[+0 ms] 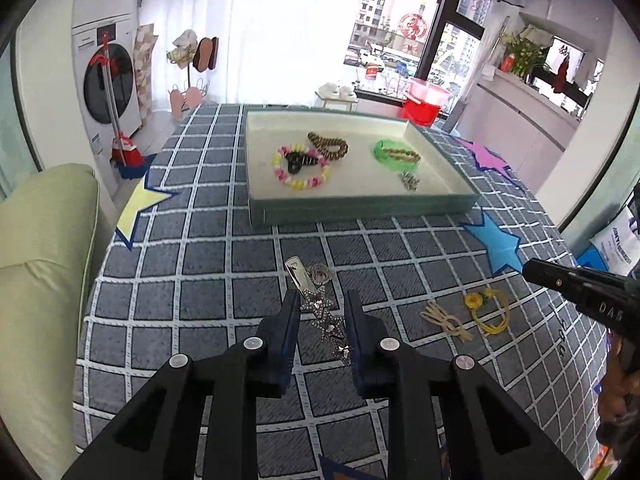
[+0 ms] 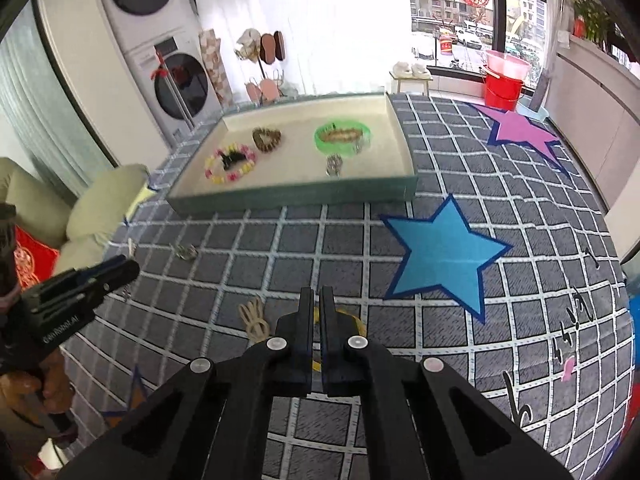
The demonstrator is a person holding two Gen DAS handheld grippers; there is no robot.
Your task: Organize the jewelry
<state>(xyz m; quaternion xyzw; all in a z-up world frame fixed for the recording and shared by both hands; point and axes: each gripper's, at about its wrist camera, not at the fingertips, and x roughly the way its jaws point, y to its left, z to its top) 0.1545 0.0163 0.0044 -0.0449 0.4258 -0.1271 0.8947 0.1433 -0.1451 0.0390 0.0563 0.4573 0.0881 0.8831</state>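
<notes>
The rhinestone star hair clip [image 1: 326, 316] is straddled by the left gripper [image 1: 323, 310], jaws apart; rigid, light, best pinched across its metal bar. Right gripper [image 2: 316, 300] jaws nearly together, empty.

Home laundry corner (stacked washer-dryer [image 1: 107, 52], sofa [image 1: 44, 240]).

Before me lies a grey checked cloth [image 1: 224, 248] with a blue star [image 2: 444, 256], a pink star [image 2: 520, 128] and a yellow star [image 1: 138, 204] on it. At my left I see a green sofa [image 1: 44, 264], a broom [image 1: 124, 148] and stacked washers [image 1: 108, 76]. By the window [image 1: 404, 12] stands a red bucket [image 2: 502, 90], with a small stool [image 2: 412, 80] near it.
</notes>
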